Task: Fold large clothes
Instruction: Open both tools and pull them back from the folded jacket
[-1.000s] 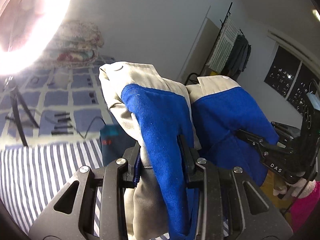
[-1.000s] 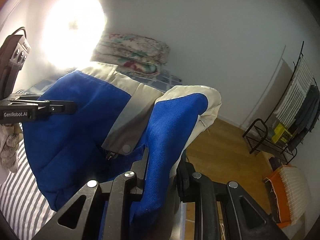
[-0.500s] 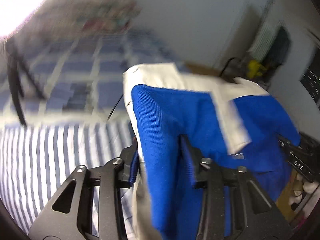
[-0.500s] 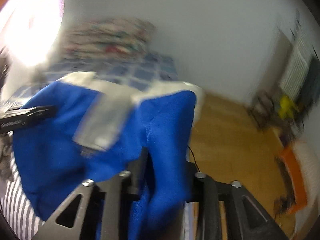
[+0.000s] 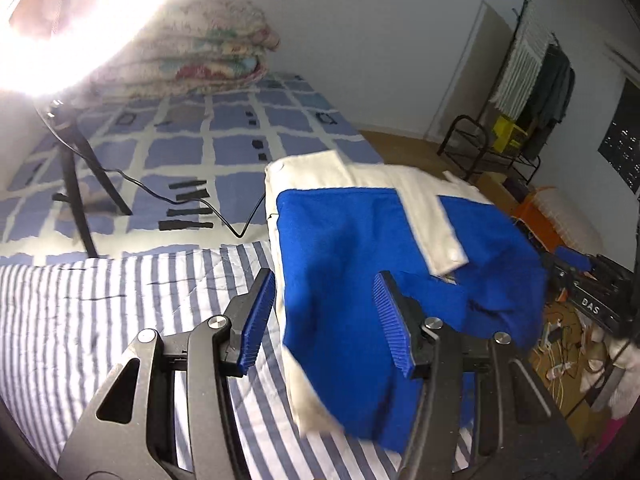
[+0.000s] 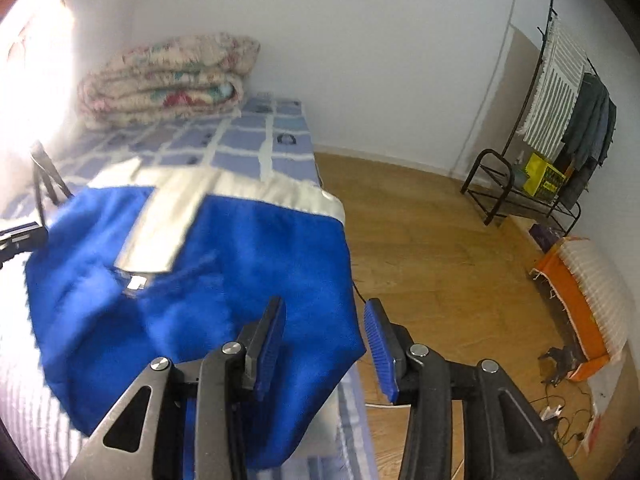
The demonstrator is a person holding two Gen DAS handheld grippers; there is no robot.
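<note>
The striped sheet (image 5: pixel 120 300) to the left of the blue garment (image 5: pixel 360 248) lies bare — a gripper could pass there. Farther back a black tripod (image 5: pixel 76 176) and its cable (image 5: pixel 192 204) stand in the way; folded quilts (image 6: pixel 168 76) block the wall end.

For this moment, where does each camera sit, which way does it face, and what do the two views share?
Left wrist: sits on the left gripper, looking down along its blue-padded fingers across the striped bedspread; jaws opening, the blue and cream folded garment between them, pads clear of it.
Right wrist: sits on the right gripper, facing the bed's edge and the wooden floor; jaws opening, pads clear.
Shared: the garment, the rolled floral quilt, the black clothes rack. Each view catches a corner of the other gripper.
</note>
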